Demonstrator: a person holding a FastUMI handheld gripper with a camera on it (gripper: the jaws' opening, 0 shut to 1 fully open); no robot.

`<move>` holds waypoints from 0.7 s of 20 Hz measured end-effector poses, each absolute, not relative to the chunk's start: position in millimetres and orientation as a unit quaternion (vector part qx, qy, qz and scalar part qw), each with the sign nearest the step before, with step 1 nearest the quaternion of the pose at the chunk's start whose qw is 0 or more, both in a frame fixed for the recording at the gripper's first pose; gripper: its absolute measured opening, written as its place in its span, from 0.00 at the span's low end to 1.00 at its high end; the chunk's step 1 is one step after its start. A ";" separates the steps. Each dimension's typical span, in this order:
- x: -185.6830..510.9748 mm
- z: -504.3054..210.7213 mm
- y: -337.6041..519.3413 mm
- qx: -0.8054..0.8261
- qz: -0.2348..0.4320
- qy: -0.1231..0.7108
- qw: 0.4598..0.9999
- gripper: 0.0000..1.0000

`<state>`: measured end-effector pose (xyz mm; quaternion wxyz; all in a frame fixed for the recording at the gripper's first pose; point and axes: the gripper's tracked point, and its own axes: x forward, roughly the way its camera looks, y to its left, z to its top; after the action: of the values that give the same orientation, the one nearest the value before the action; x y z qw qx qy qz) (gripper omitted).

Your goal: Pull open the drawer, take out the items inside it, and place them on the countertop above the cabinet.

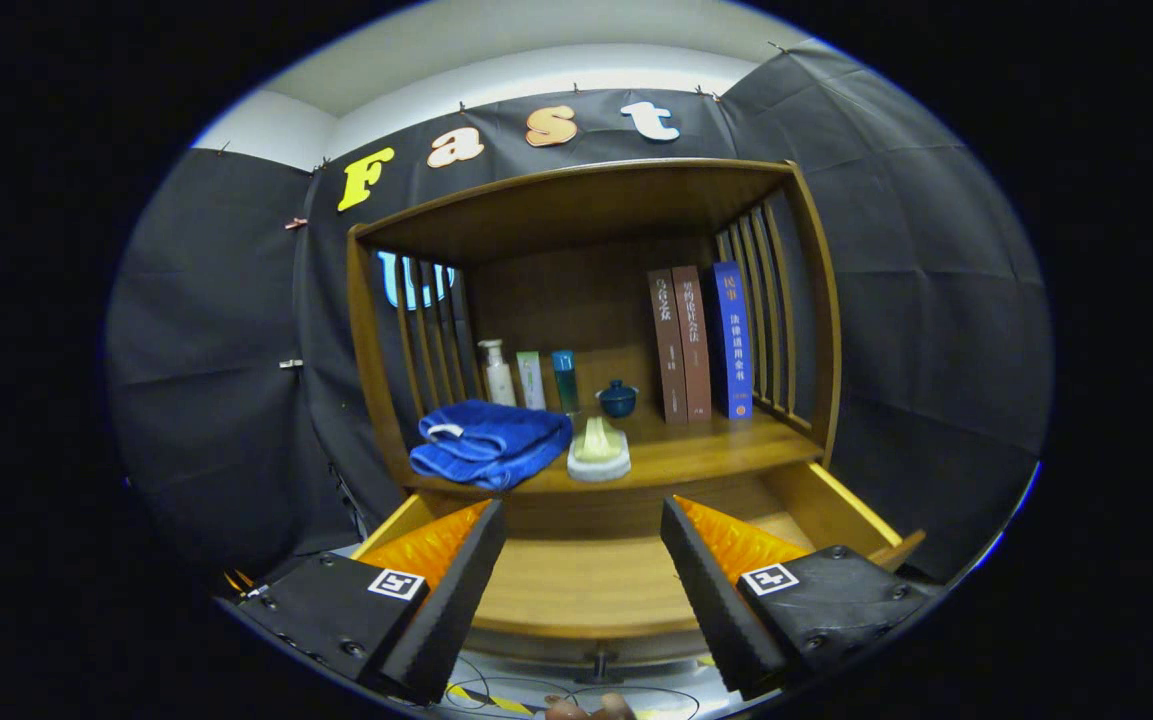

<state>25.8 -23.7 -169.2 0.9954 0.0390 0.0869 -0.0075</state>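
Observation:
The wooden drawer (836, 505) stands pulled out below the cabinet's countertop (696, 450); its bare wooden bottom shows between my fingers. On the countertop lie a folded blue towel (491, 440) and, right of it, a white dish holding a pale yellow sponge-like item (599, 450). My gripper (583, 530) hovers over the drawer, open, with nothing between its fingers. The fingers hide the drawer's left and right parts.
At the back of the countertop stand a white pump bottle (497, 373), two slim tubes (546, 380), a small dark blue lidded cup (617, 398) and three upright books (701, 343). A slatted wooden hutch (576, 200) roofs the shelf. A knob (598, 662) shows on the drawer's front.

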 end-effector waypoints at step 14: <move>1.3 -311.4 -32.4 0.048 -0.047 0.139 0.988 0.99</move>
<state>1.3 -32.4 -311.4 0.9879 0.0485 0.1394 -0.0473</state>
